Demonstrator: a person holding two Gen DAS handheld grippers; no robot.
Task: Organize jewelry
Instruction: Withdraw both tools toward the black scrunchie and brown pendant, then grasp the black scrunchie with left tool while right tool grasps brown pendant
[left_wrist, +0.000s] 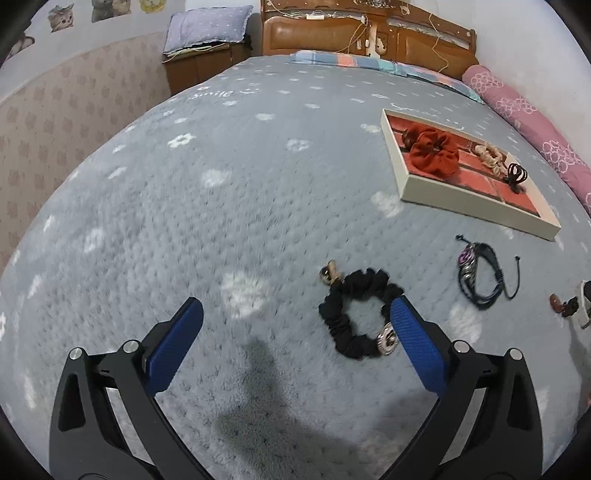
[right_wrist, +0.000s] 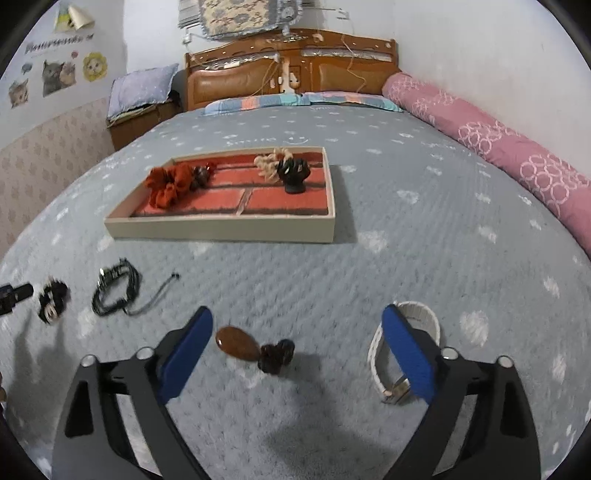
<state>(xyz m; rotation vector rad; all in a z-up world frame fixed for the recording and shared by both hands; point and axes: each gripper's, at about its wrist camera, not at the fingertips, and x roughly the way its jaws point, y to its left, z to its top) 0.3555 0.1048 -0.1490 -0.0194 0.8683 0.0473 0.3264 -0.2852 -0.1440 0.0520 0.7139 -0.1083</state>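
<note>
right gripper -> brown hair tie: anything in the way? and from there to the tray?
Nothing visible blocks it. The right gripper is open, and the brown hair tie lies on the bedspread between its fingers. The white watch sits beside the right finger. Only bare bedspread runs to the tray.

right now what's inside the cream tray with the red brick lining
A rust-red fabric scrunchie with a dark brown piece beside it, a beige scrunchie and a black hair tie. The near compartments of the cream tray look empty; anything under the scrunchies is hidden.
</note>
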